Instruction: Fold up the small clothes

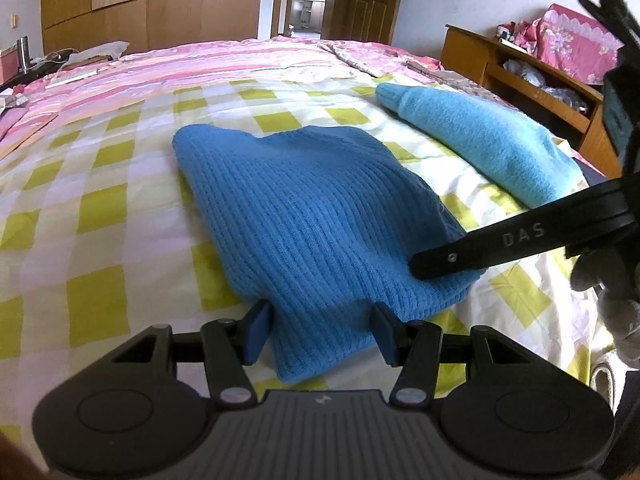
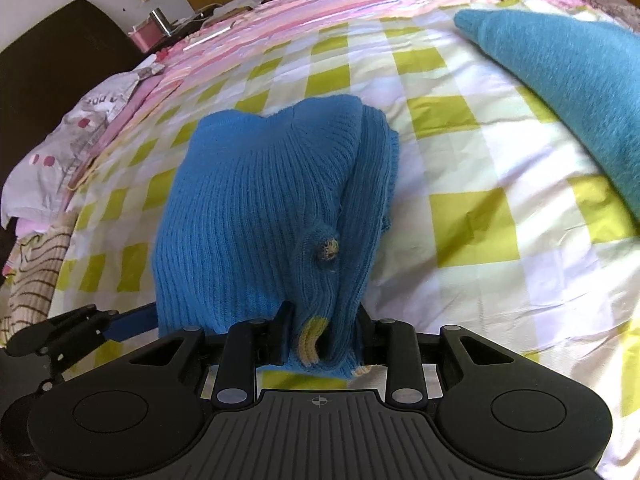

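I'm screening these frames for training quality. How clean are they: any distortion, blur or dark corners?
Left wrist view: strong fisheye bending of the bed, black vignette at the corners, sweater sharp, doorway washed out. Right wrist view: same curvature, knit ribs crisp, teal garment slightly soft at the right edge.

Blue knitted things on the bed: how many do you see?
2. A ribbed blue sweater lies folded mid-bed on the checked sheet, right by the tongs. A fuzzier turquoise knit lies beyond it toward the wooden headboard. Others may be out of view.
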The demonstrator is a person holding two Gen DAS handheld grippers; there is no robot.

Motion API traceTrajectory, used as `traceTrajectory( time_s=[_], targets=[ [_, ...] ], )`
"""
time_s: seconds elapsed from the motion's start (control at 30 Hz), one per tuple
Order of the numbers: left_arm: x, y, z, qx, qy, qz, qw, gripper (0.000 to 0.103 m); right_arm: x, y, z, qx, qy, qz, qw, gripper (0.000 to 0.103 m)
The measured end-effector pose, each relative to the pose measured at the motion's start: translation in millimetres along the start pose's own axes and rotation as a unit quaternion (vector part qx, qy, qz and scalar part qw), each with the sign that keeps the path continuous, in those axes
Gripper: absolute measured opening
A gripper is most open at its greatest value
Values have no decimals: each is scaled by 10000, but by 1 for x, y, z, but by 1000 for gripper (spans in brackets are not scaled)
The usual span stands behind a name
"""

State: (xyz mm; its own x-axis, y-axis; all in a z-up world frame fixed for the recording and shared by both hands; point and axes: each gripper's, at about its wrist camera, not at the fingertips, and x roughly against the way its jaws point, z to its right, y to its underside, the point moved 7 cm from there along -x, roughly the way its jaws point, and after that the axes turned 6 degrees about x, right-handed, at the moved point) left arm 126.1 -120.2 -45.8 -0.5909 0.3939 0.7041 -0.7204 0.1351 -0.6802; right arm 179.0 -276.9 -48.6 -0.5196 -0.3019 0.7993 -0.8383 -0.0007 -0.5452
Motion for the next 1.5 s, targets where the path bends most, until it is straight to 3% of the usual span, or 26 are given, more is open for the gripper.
traceTrajectory(
  time_s=[0.43, 0.77, 1.17, 1.5],
  targets=[
    [12, -18, -14, -147, -409, 226, 9988, 58, 30, -23, 4, 215, 278, 433, 9984, 32],
    [2, -35, -16, -313, -553, 284, 9976, 58, 6, -55, 7, 95, 313, 640, 9974, 40],
    [-21, -32, -25, -239, -490, 45, 9985, 63, -14, -76, 19, -242, 139, 769, 9967, 45],
    [-16, -42, -27, -109, -343, 179, 9992, 63, -30, -97, 27, -632, -81, 827, 9945, 45]
  ],
)
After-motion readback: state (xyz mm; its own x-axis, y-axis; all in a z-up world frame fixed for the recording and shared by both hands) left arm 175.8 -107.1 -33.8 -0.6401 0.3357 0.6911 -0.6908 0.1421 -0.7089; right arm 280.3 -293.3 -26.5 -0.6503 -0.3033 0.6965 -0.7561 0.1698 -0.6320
